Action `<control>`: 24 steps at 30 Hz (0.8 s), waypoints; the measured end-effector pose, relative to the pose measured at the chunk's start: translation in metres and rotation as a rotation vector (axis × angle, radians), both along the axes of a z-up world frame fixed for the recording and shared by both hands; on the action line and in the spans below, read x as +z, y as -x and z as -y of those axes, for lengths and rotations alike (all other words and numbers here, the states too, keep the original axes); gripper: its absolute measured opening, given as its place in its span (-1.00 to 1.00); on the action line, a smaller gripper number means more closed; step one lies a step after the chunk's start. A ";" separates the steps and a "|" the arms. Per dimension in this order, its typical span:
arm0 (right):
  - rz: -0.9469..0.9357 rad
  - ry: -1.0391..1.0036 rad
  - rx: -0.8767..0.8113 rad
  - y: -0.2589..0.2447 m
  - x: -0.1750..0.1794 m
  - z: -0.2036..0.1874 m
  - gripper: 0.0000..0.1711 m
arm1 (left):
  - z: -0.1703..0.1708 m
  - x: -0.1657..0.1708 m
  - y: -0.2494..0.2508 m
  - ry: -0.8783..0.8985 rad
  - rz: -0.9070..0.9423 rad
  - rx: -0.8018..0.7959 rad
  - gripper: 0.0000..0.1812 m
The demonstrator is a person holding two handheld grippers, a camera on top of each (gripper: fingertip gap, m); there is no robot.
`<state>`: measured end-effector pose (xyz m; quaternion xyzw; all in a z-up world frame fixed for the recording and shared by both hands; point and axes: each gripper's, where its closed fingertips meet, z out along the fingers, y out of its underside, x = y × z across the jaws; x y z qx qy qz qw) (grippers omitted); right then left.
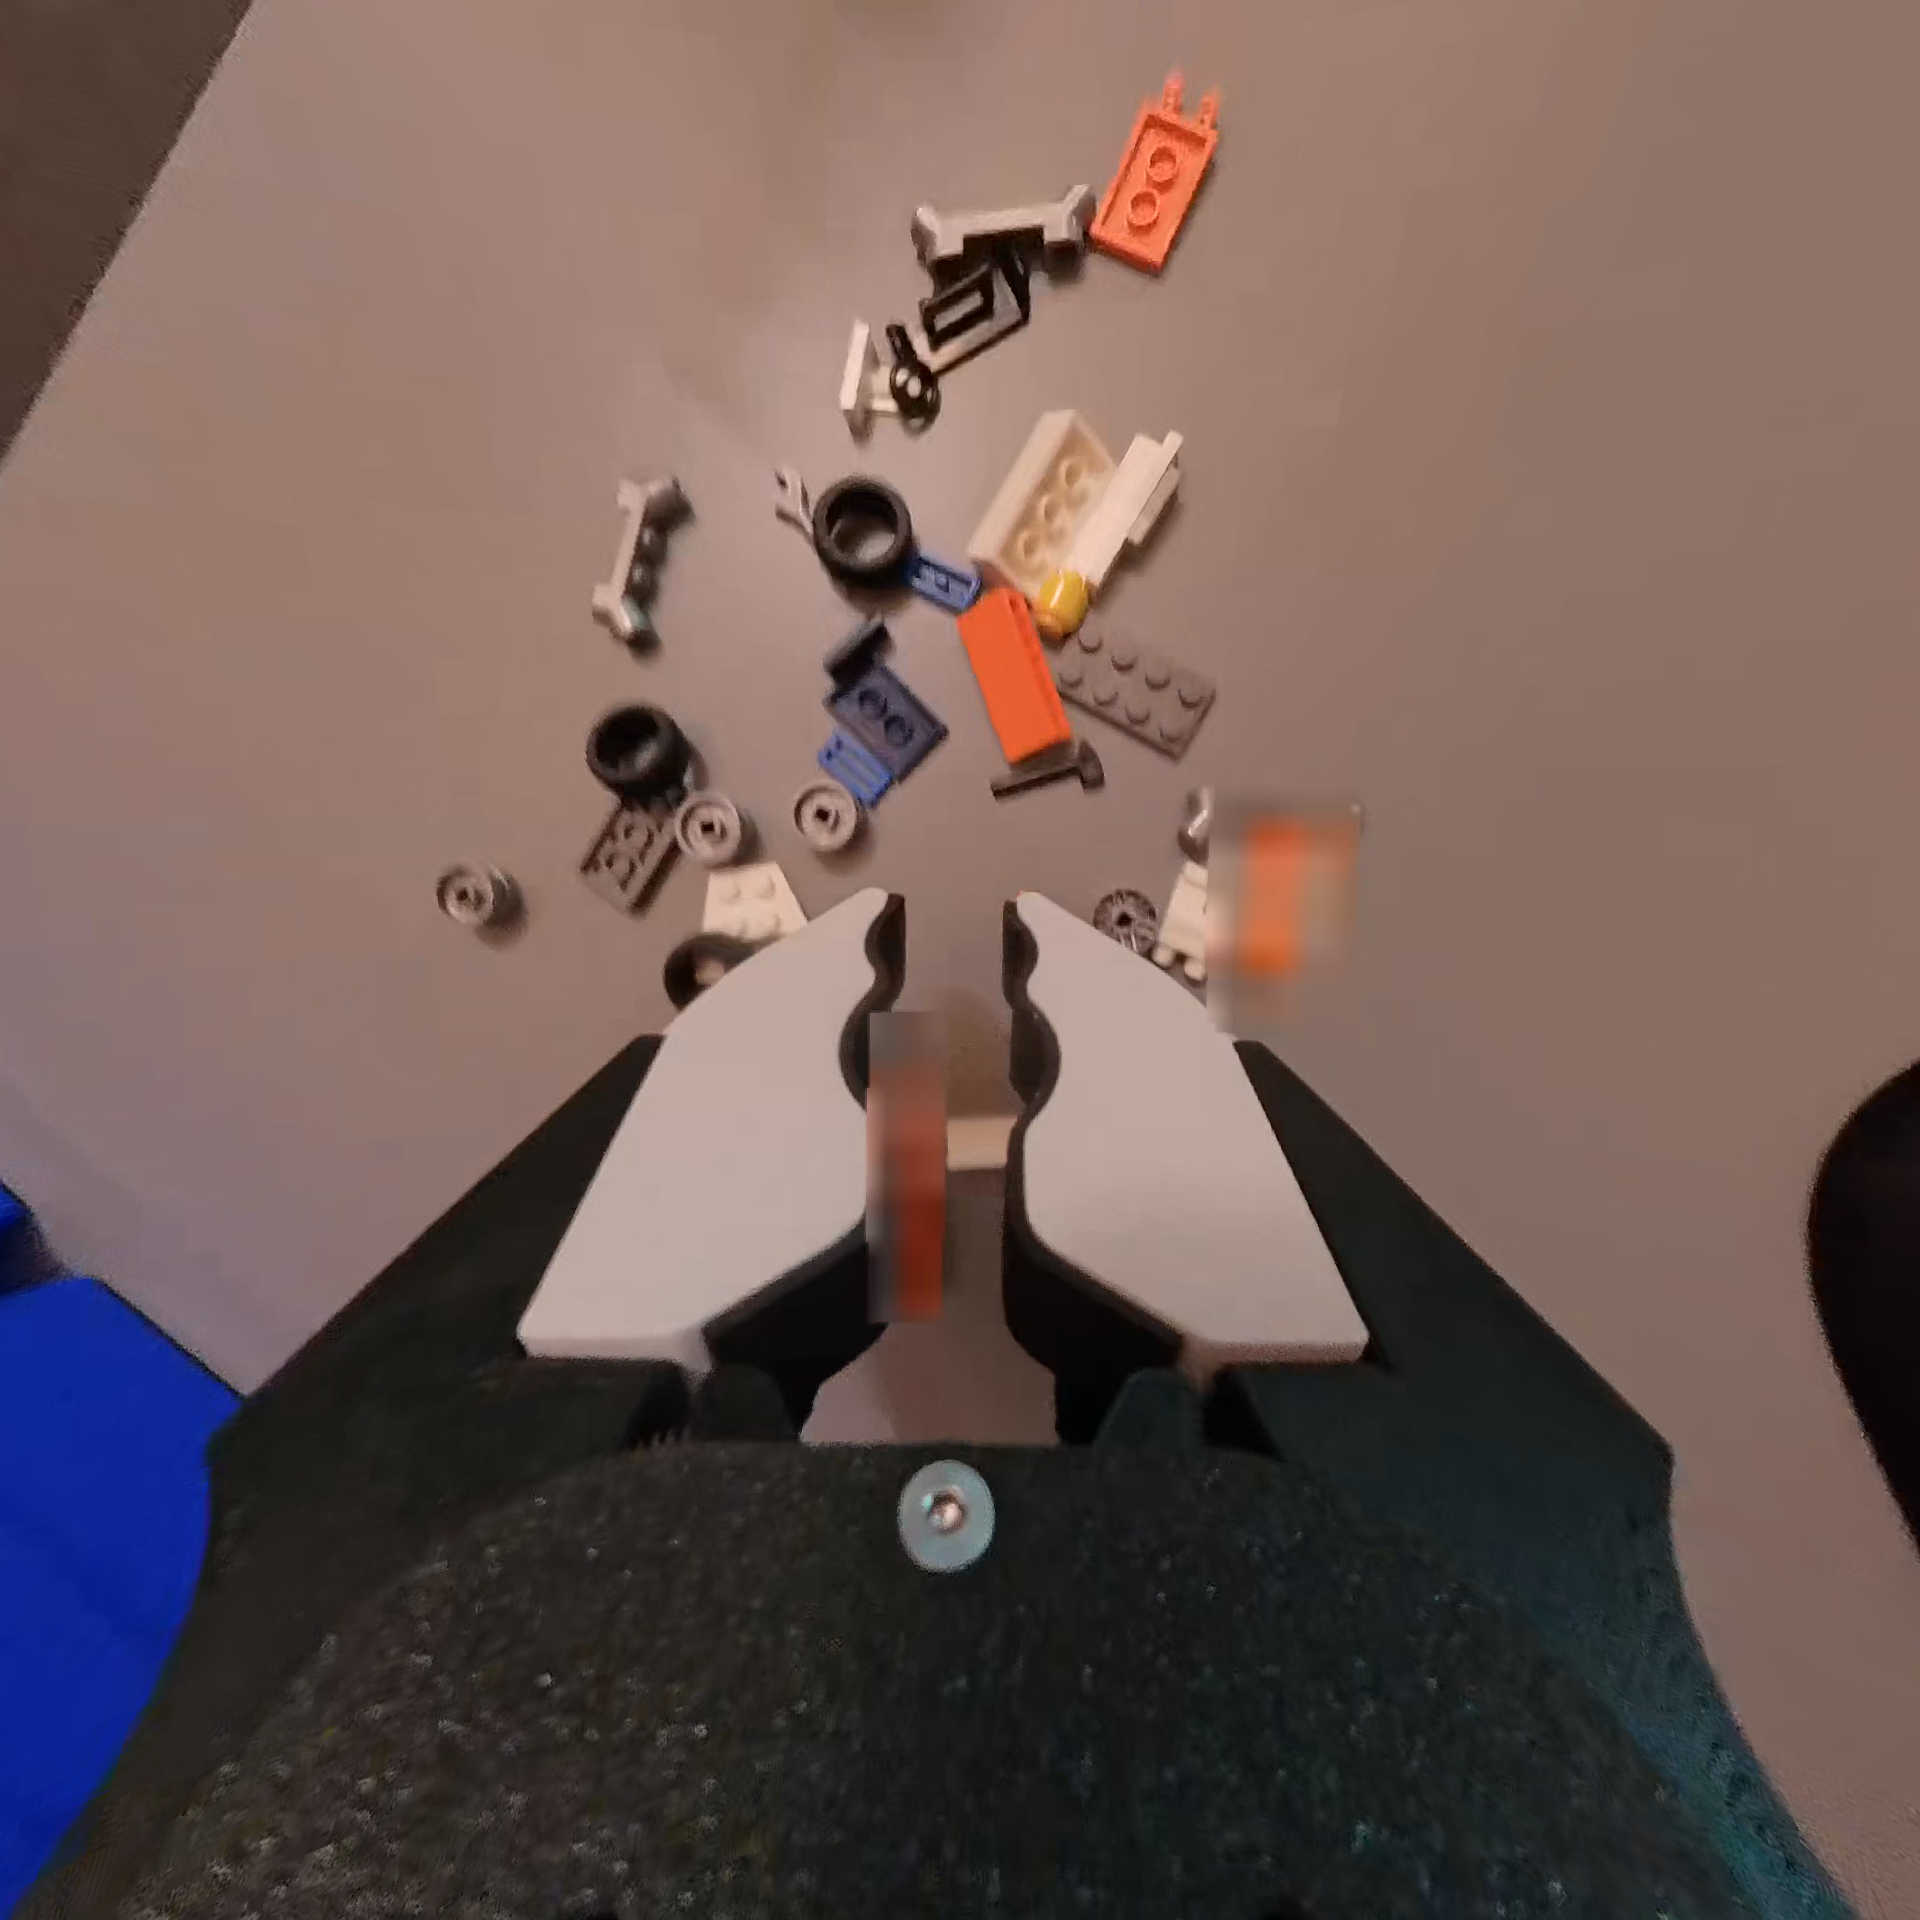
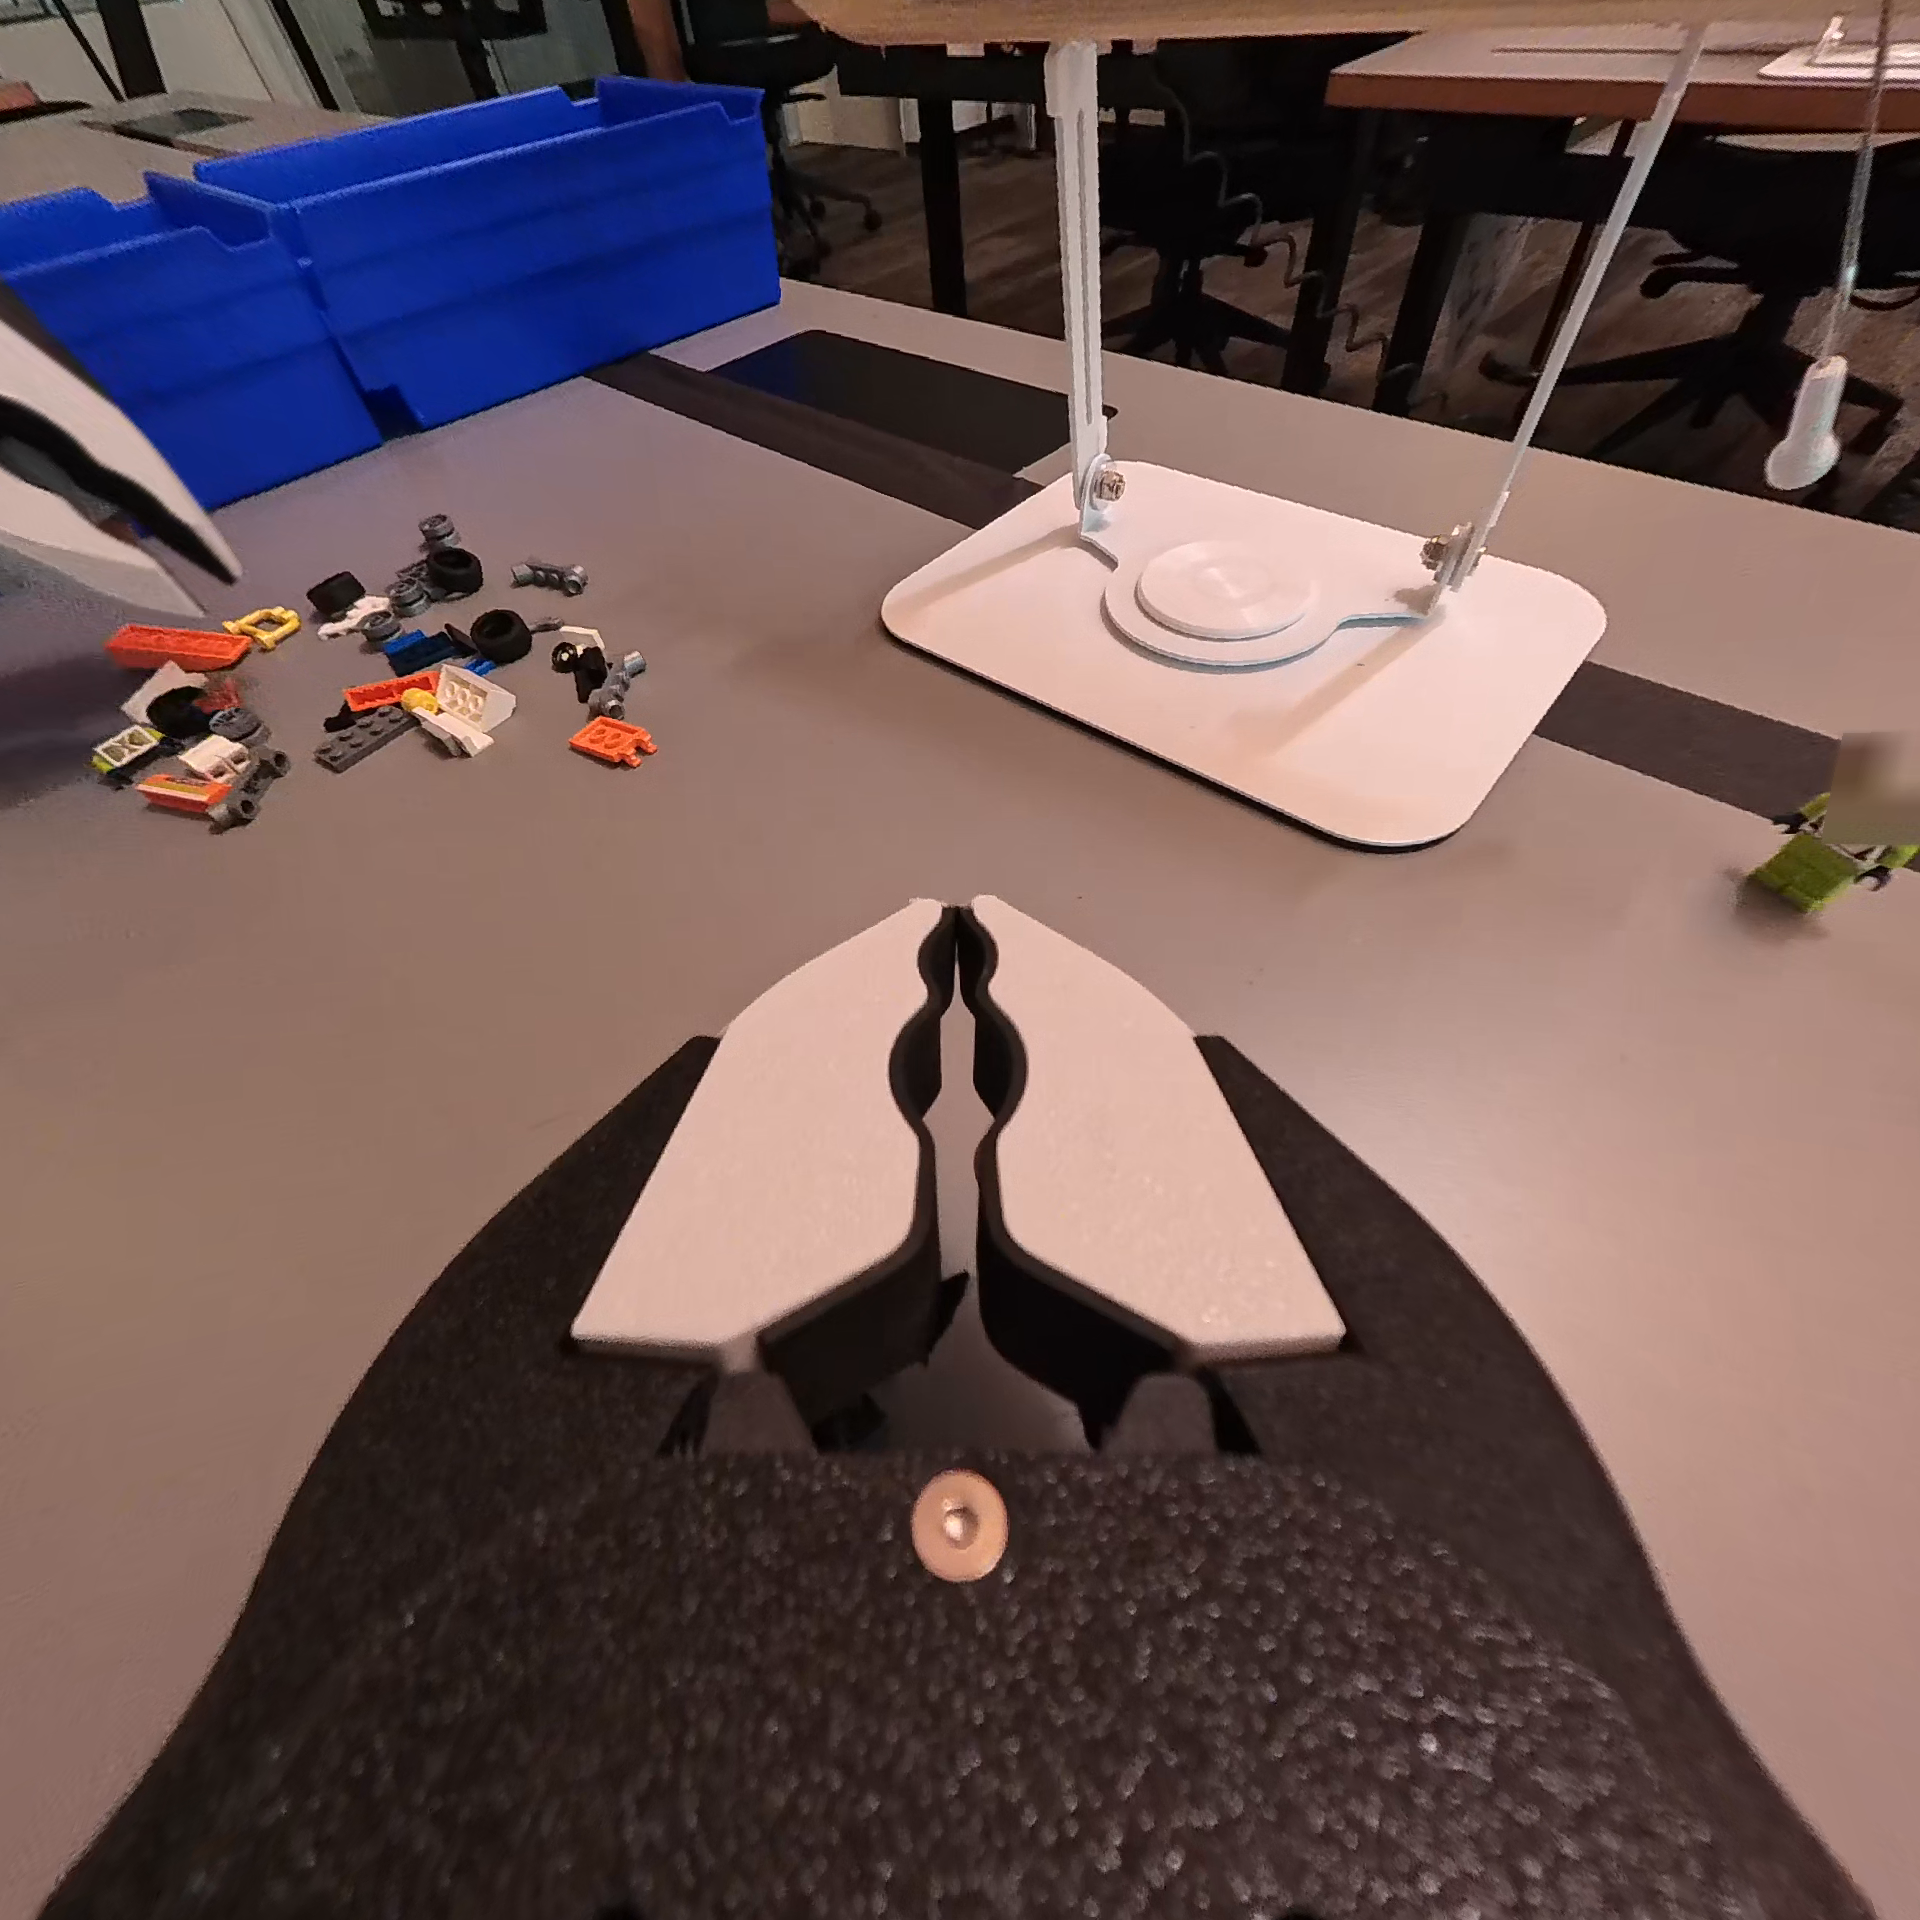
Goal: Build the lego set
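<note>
Lego pieces lie scattered near blue bins and white stand.

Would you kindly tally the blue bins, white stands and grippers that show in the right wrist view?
blue bins: 2
white stand: 1
grippers: 2, namely the right gripper and the left gripper at the left edge
Total: 5
</note>
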<state>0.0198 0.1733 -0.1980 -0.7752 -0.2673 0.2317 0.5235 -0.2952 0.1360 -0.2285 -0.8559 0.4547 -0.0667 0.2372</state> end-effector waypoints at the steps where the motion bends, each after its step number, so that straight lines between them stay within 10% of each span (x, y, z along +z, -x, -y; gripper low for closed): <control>1: 0.001 0.001 0.000 0.000 0.000 0.000 -1.00 | -0.004 -0.002 -0.004 -0.008 -0.022 -0.029 -0.80; 10: 0.019 0.011 0.007 0.001 -0.006 0.000 -1.00 | -0.033 -0.024 -0.009 0.063 -0.294 -0.376 -0.72; 24: 0.021 0.034 0.007 0.000 -0.012 -0.002 -1.00 | -0.030 -0.036 -0.005 0.215 -0.281 -0.484 -0.82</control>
